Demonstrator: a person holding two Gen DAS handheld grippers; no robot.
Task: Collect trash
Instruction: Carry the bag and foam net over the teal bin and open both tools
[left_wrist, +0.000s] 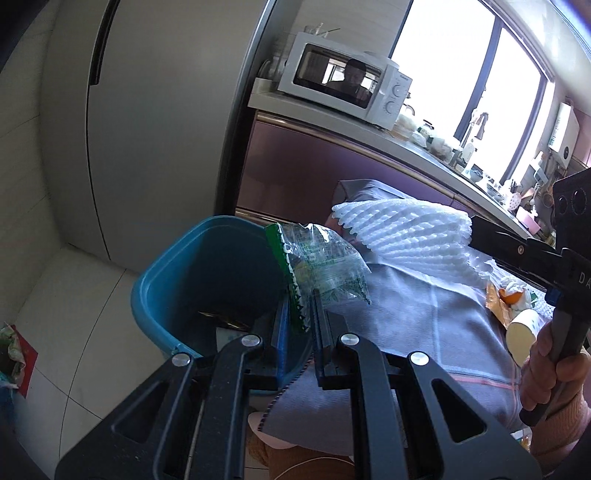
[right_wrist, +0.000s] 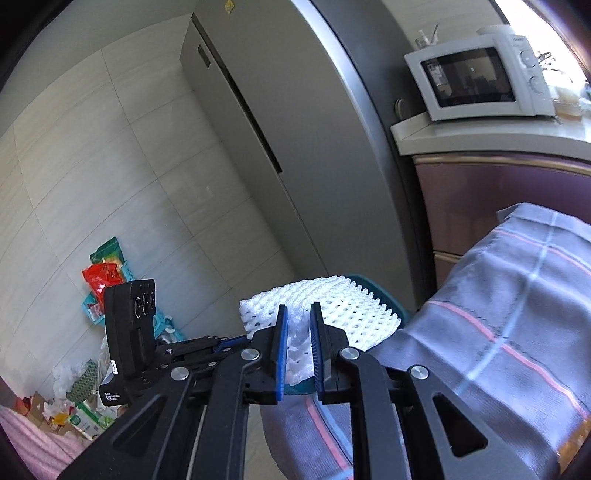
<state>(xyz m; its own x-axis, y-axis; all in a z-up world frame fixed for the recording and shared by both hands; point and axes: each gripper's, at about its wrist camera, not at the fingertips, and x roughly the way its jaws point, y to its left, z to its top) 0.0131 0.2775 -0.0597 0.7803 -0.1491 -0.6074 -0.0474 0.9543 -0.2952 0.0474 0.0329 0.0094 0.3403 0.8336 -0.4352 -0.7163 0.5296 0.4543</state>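
My left gripper (left_wrist: 300, 308) is shut on a clear plastic wrapper with green print (left_wrist: 319, 264) and holds it over the near rim of a blue bin (left_wrist: 207, 273) that stands on the floor. My right gripper (right_wrist: 298, 317) is shut on a white foam fruit net (right_wrist: 332, 310) and holds it above the bin's teal rim (right_wrist: 400, 314). In the left wrist view the right gripper (left_wrist: 474, 230) comes in from the right, with the foam net (left_wrist: 402, 236) hanging over the table's grey cloth (left_wrist: 424, 332).
More trash lies on the cloth at the right: orange peel (left_wrist: 508, 297), a paper cup (left_wrist: 522, 328). A tall grey fridge (left_wrist: 147, 110) stands behind the bin, a counter with a white microwave (left_wrist: 347, 79) beside it. Bags and baskets (right_wrist: 105, 280) lie on the floor at left.
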